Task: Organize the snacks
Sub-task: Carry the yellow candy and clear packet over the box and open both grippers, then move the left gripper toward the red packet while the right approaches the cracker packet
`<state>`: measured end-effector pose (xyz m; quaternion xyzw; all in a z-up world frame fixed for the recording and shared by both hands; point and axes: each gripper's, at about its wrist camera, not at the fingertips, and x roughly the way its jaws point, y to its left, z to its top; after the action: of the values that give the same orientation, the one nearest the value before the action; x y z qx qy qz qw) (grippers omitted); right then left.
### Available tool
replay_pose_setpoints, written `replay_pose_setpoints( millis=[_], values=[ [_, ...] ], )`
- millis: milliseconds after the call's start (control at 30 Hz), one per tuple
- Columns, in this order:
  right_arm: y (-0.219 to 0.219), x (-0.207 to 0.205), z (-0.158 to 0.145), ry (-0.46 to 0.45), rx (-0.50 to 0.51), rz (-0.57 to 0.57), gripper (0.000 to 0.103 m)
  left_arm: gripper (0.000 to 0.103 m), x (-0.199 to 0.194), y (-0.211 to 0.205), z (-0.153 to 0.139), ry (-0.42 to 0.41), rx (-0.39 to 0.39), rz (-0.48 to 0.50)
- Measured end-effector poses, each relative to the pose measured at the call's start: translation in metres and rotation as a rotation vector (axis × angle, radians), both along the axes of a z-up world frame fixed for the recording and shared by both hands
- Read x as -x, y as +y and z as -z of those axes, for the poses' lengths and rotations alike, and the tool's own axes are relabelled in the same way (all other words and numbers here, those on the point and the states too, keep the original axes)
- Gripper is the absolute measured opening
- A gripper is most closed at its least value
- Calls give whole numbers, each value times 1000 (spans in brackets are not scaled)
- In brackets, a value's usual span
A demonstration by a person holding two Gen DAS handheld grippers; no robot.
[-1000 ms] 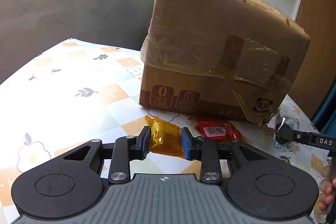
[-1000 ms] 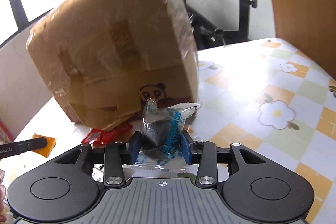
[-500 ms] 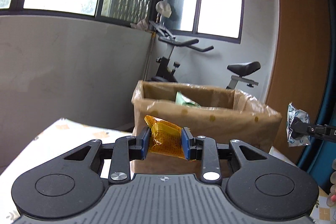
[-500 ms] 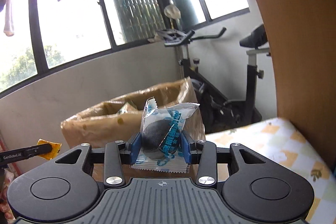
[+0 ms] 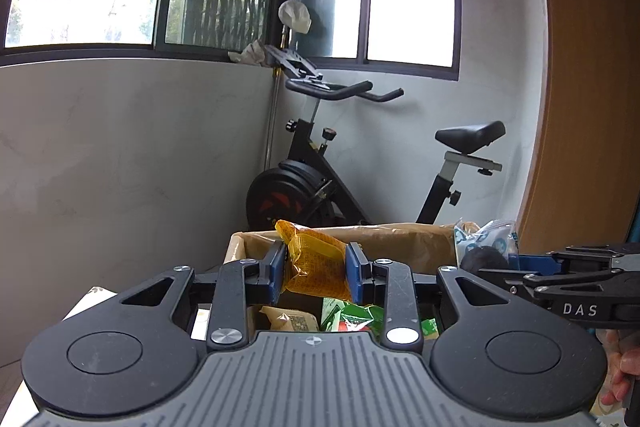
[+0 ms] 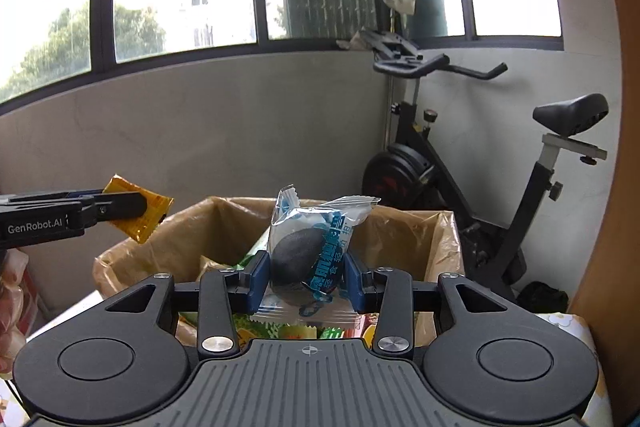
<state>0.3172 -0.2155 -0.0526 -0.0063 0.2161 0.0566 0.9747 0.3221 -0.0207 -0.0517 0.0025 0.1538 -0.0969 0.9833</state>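
My left gripper is shut on an orange snack packet and holds it above the open cardboard box. My right gripper is shut on a clear packet with a dark egg-shaped snack, also above the box. Several snack packets, green ones among them, lie inside the box. The left gripper with the orange packet shows at the left of the right wrist view. The right gripper with its packet shows at the right of the left wrist view.
An exercise bike stands behind the box against the grey wall, below the windows. A wooden panel rises on the right. A strip of the flower-patterned tablecloth shows at the right of the box.
Both grippers have lifted their packets from table height, moved in over the open box, and now look down into it. The two grippers have come closer together.
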Motion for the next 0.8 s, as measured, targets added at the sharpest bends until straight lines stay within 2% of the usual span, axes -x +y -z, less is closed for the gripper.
replay_pose_setpoints(
  millis=[100, 200, 267, 300, 367, 433, 533, 633, 800],
  values=[
    [5, -15, 7, 42, -10, 39, 37, 35, -14, -1, 2, 25, -12, 16],
    [4, -22, 13, 71, -32, 65, 38, 44, -14, 4, 3, 31, -29, -3],
    [4, -19, 13, 66, -21, 81, 43, 72, -12, 7, 3, 40, -14, -2],
    [3, -16, 12, 57, -22, 76, 47, 77, -8, 10, 2, 35, -5, -5],
    [2, -8, 8, 21, -16, 61, 72, 90, 2, 15, 0, 11, -8, -10],
    [1, 2, 5, -20, 3, 62, 81, 93, 6, 15, -2, 20, -22, -27],
    [-2, 19, -1, -65, 7, 60, 101, 96, 11, 20, -4, 58, -18, -39],
    [-2, 37, -5, -109, 18, 55, 103, 97, 16, 27, -6, 70, 3, -70],
    [0, 59, -5, -128, 60, 66, 103, 98, 36, 34, -3, 60, 5, -93]
  ],
)
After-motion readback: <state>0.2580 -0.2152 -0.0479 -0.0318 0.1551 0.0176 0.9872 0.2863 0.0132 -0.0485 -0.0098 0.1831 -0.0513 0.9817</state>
